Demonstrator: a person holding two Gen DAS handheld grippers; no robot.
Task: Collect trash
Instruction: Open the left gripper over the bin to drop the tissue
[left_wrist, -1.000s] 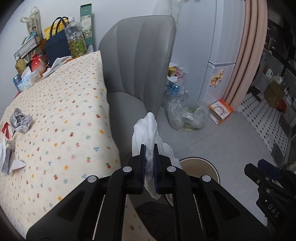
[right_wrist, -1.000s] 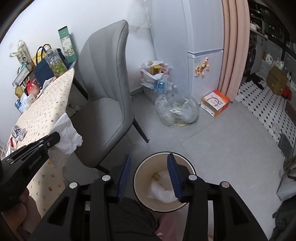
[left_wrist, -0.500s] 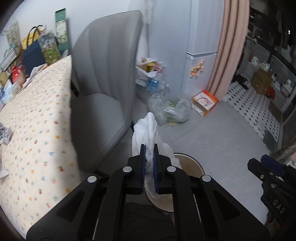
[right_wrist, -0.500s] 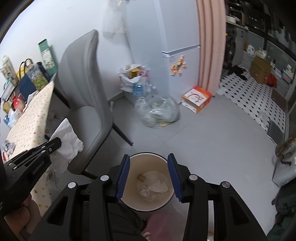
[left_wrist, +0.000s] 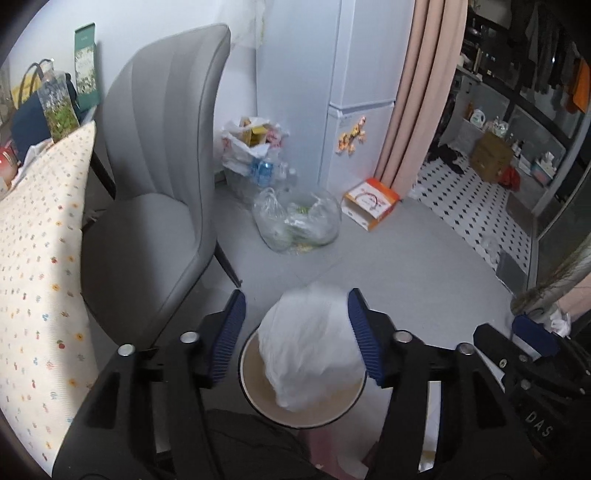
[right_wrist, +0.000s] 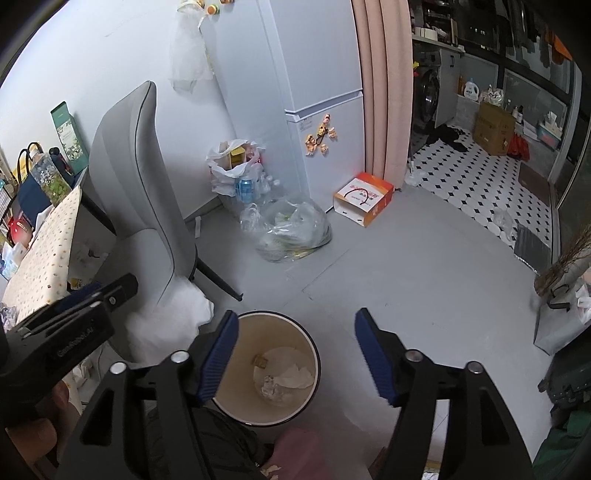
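Observation:
My left gripper (left_wrist: 295, 332) is open above a round beige trash bin (left_wrist: 255, 391) on the floor. A crumpled white tissue (left_wrist: 310, 339), blurred, hangs loose between its jaws over the bin mouth. In the right wrist view the same tissue (right_wrist: 173, 317) shows beside the left gripper (right_wrist: 92, 306), left of the bin (right_wrist: 236, 402). The bin holds some paper scraps (right_wrist: 284, 380). My right gripper (right_wrist: 295, 350) is open and empty above the bin's right side.
A grey chair (left_wrist: 155, 192) stands left of the bin beside a table with a flowered cloth (left_wrist: 33, 251). Clear trash bags (left_wrist: 295, 221) and an orange box (left_wrist: 369, 206) lie by the white fridge (right_wrist: 295, 92). A pink curtain (left_wrist: 417, 92) hangs at right.
My left gripper moved right over the bin and opened, letting go of the white tissue. My right gripper opened wider and shifted right of the bin.

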